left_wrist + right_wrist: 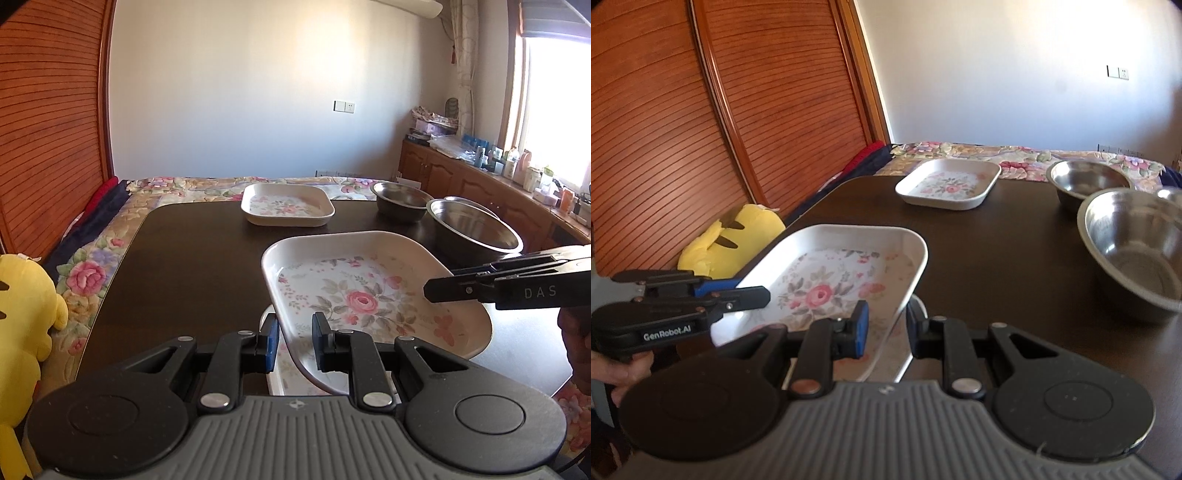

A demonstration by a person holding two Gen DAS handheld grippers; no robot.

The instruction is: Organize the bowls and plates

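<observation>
A white square plate with a rose pattern point(369, 295) point(827, 280) hangs tilted just above the dark table point(184, 258), held from both sides. My left gripper point(295, 343) is shut on its near-left rim and shows from the side in the right wrist view point(753, 291). My right gripper point(886, 330) is shut on the opposite rim, entering the left wrist view from the right point(439, 290). Under the held plate, part of another floral plate point(280, 376) lies on the table. A third floral plate point(288, 208) point(949, 184) sits at the far side.
Two steel bowls, a large one point(476, 229) point(1134, 251) and a smaller one point(400, 201) point(1089, 181), stand at the far right of the table. A yellow plush toy point(22, 306) point(731, 240) lies left of the table on a floral bedspread. Wooden cabinets line the right wall.
</observation>
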